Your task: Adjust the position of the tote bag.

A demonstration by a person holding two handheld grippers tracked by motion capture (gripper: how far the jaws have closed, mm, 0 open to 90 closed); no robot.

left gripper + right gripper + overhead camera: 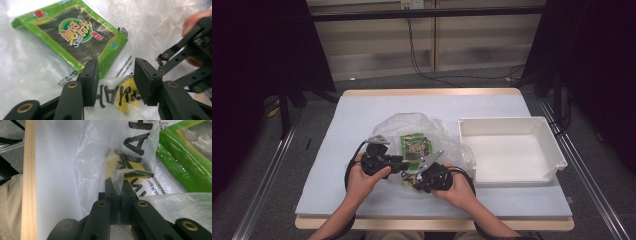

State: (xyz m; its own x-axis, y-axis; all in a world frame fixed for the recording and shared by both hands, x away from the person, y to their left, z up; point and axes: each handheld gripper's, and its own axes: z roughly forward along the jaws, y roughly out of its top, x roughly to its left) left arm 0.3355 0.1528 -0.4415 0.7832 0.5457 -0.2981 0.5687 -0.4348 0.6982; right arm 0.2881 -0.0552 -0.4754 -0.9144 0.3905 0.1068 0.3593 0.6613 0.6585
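Observation:
A clear plastic bag (408,124) with black lettering lies crumpled in the middle of the table. On it rests a green seaweed snack packet (416,146) (75,37) (185,157). A yellow item (125,102) (111,161) shows through the film near the bag's front edge. My left gripper (404,161) (116,80) hovers over that spot with its jaws apart, and the printed film lies below the gap. My right gripper (414,180) (119,187) is shut on a fold of the bag's film (100,152). The right gripper's linkage (185,57) sits close beside the left gripper.
A white rectangular bin (552,145) stands at the right of the table with nothing in it. A pale mat (357,115) covers the table, and its wooden front edge (28,182) runs close behind my right gripper. The person's hands hold both grippers near the table's front.

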